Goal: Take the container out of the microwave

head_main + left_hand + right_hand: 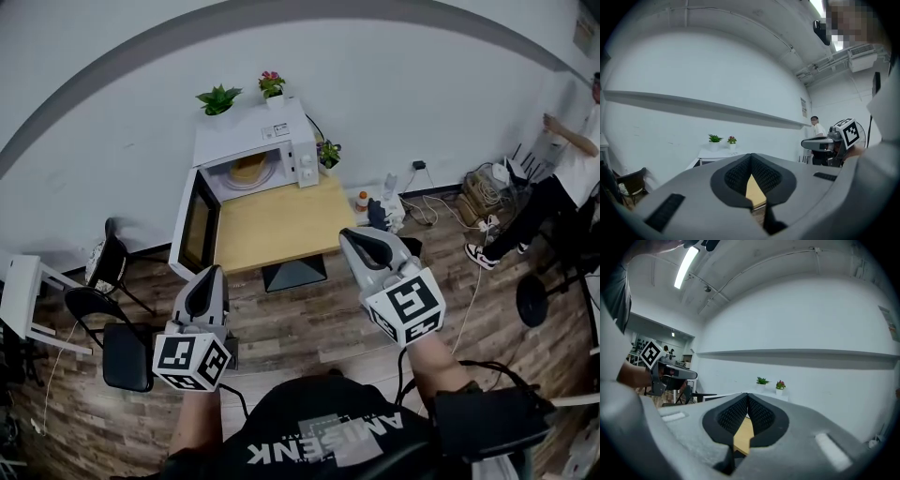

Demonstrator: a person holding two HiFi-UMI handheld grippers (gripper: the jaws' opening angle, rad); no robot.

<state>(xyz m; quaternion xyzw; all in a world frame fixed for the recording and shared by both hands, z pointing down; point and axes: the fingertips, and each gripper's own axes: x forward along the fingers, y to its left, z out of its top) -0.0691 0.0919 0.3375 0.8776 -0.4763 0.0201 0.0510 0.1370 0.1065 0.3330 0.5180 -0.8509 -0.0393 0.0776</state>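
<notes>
Container is seen inside the open microwave, ahead of and well apart from both grippers. Left gripper and right gripper are held closed and empty, neither judged clearly nearer.

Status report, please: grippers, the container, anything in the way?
Left gripper and right gripper both shut, empty, short of the table. Container sits inside the microwave, door swung open. Nothing seen blocking the opening.
</notes>
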